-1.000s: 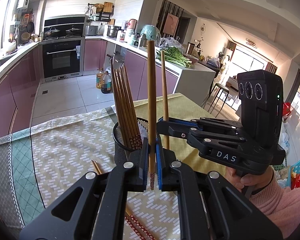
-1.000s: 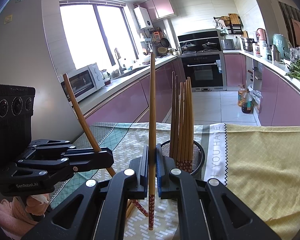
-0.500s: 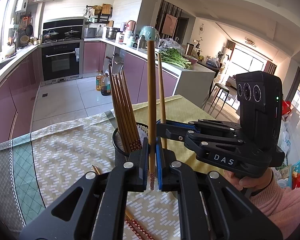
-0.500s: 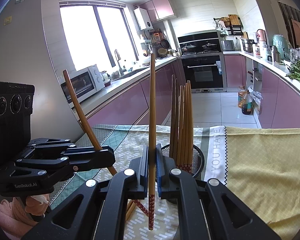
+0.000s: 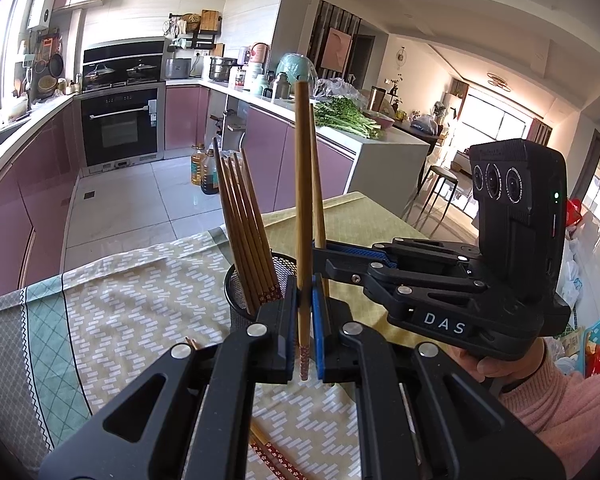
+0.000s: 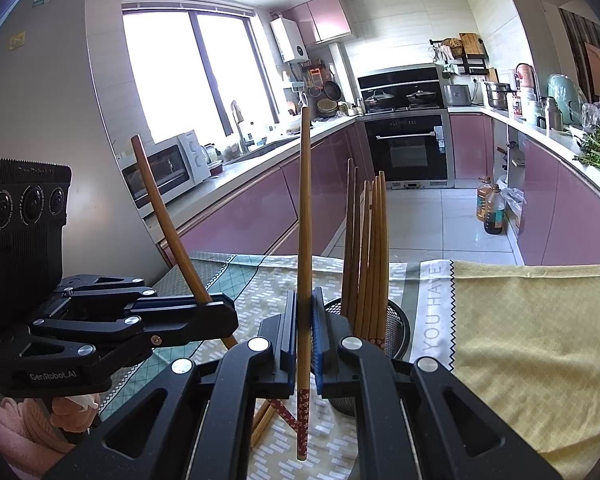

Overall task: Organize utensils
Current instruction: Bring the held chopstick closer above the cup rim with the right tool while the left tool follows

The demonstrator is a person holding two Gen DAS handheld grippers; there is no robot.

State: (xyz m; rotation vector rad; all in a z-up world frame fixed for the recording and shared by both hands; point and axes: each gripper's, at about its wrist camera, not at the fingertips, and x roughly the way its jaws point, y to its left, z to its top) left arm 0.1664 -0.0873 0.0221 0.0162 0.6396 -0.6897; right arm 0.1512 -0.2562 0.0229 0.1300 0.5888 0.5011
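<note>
You held one wooden chopstick (image 5: 302,216) upright in your left gripper (image 5: 305,332), its red-patterned tip pointing down below the closed jaws. Your right gripper (image 6: 305,344) clamped a second chopstick (image 6: 305,240) the same way, near vertical, with the patterned tip hanging clear above the cloth. Both were light brown with a red floral band at the narrow end. A black mesh holder (image 5: 236,292) stood on the counter just beyond both grippers and contained a bundle of matching chopsticks (image 5: 244,232), patterned ends down, leaning to one side. More loose chopsticks (image 5: 274,454) lay flat on the cloth near the holder.
</note>
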